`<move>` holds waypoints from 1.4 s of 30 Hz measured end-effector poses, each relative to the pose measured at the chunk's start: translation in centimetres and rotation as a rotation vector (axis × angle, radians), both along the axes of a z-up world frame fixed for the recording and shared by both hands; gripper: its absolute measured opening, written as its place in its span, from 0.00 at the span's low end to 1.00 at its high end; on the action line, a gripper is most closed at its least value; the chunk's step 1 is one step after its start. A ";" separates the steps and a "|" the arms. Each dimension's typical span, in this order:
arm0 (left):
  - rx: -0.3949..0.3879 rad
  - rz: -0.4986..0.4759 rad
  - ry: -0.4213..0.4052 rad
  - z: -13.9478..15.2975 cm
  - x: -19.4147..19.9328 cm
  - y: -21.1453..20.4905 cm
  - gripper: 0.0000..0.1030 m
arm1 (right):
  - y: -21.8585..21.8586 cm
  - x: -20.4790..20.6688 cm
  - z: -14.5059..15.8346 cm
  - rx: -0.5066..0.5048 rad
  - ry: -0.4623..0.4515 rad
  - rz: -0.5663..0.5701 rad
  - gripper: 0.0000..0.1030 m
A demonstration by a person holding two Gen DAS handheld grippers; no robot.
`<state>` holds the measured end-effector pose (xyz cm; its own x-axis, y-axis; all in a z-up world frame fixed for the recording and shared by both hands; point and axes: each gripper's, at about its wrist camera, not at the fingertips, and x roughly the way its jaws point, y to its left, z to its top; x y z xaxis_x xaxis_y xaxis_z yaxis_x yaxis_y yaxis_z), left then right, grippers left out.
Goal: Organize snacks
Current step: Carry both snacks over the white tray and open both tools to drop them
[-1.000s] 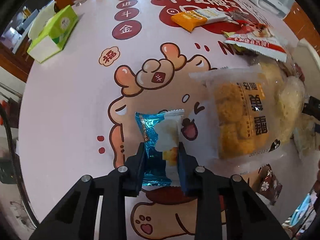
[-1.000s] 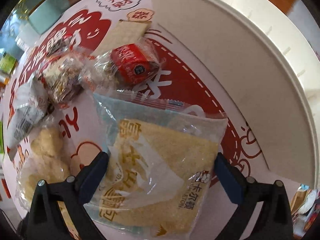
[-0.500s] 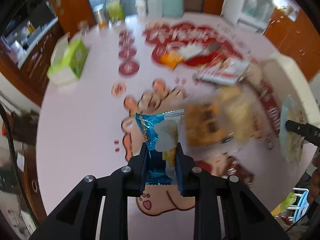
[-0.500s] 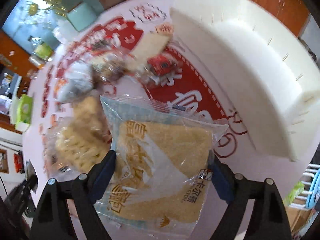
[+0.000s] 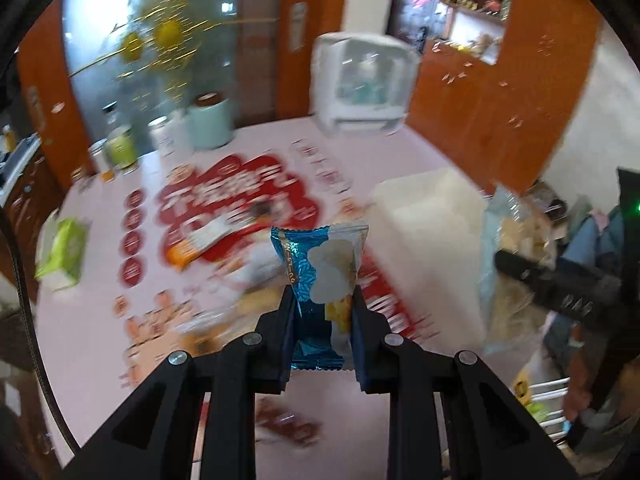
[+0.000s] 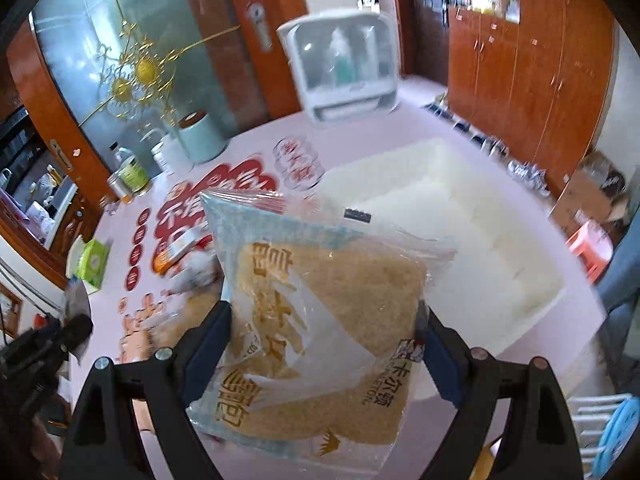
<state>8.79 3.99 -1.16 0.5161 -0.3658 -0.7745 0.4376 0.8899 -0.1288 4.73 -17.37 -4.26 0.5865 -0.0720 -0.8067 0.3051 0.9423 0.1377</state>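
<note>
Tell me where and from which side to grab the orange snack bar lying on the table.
Grip the orange snack bar across its narrow middle, coming from above. It lies flat and long on the table, so its short sides suit a claw. Blur hides finer detail.

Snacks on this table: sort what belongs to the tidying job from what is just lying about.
Part of the job:
- blue snack packet, clamped in the left gripper
- big bread bag, clamped in the right gripper
- white bin
- orange snack bar, on the table

Lying about:
- green tissue box
- mint canister
- white appliance
</note>
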 end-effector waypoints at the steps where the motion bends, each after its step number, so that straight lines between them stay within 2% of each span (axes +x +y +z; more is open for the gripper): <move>1: -0.013 -0.009 0.001 0.3 0.1 -1.6 0.21 | -1.4 -0.1 0.5 -0.026 -0.006 -0.006 0.87; 7: -0.073 -0.041 0.005 0.7 0.8 -11.9 0.22 | -9.1 -0.4 1.9 -0.122 -0.028 -0.019 0.88; 10: -0.095 -0.040 0.035 0.1 1.4 -17.0 0.22 | -12.5 0.0 1.9 -0.152 -0.026 -0.010 0.88; 14: -0.075 -0.032 0.069 -1.2 2.2 -22.0 0.22 | -15.8 0.5 1.5 -0.164 -0.011 0.005 0.89; 17: -0.050 -0.027 0.073 -1.9 2.6 -23.9 0.24 | -18.0 1.4 0.6 -0.144 0.007 0.032 0.89; 19: -0.029 -0.018 0.058 -2.1 2.6 -25.3 0.46 | -19.1 2.2 -0.1 -0.118 0.026 0.051 0.91; 20: -0.026 -0.010 0.052 -2.1 2.8 -25.0 0.78 | -19.2 2.4 -0.5 -0.105 0.037 0.055 0.91; 21: -0.033 0.001 0.040 -2.0 2.9 -24.9 0.97 | -19.7 2.8 -0.8 -0.086 0.046 0.061 0.91; 22: -0.043 0.015 0.026 -1.9 2.9 -24.8 1.00 | -20.0 3.0 -1.0 -0.069 0.048 0.070 0.93; 24: -0.043 0.025 0.023 -1.8 3.2 -24.5 0.99 | -20.5 3.3 -1.4 -0.057 0.038 0.075 0.94; 28: 0.014 0.049 0.027 -2.0 3.8 -24.5 0.99 | -20.8 3.7 -2.3 -0.060 0.054 0.086 0.95; 34: 0.009 0.086 0.049 -2.3 3.7 -23.3 0.99 | -21.0 3.6 -1.5 -0.069 -0.008 0.095 0.98; 42: 0.029 0.134 0.023 -1.6 2.8 -22.0 0.99 | -20.3 3.8 -1.3 -0.052 -0.010 0.127 0.98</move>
<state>11.57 -17.96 -2.76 0.5408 -0.2722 -0.7959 0.3113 0.9438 -0.1112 8.49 -37.68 -5.53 0.6019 -0.0386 -0.7976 0.1821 0.9791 0.0901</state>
